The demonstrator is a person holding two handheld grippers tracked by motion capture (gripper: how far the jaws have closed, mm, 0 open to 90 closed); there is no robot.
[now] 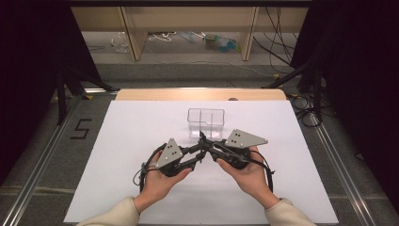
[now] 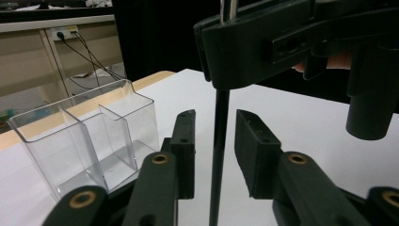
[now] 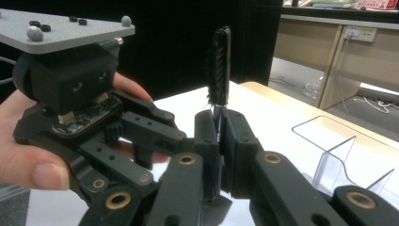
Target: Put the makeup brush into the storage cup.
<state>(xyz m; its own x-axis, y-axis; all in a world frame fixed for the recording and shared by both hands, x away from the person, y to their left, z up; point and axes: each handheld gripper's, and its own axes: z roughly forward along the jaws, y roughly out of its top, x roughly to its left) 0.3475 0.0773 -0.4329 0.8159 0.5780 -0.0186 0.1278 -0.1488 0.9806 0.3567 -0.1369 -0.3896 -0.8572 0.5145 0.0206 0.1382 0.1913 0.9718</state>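
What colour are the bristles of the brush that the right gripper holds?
Black. The bristles of the brush stand upright above the right gripper; the right gripper view shows them best.

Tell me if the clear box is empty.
Empty: through the box's clear walls both compartments show bare; the brush is outside it, in the right gripper.

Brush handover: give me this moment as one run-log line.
right gripper: shut on brush, upright | left gripper: open, jaws either side of brush stem | clear divided box: just beyond grippers, on white table
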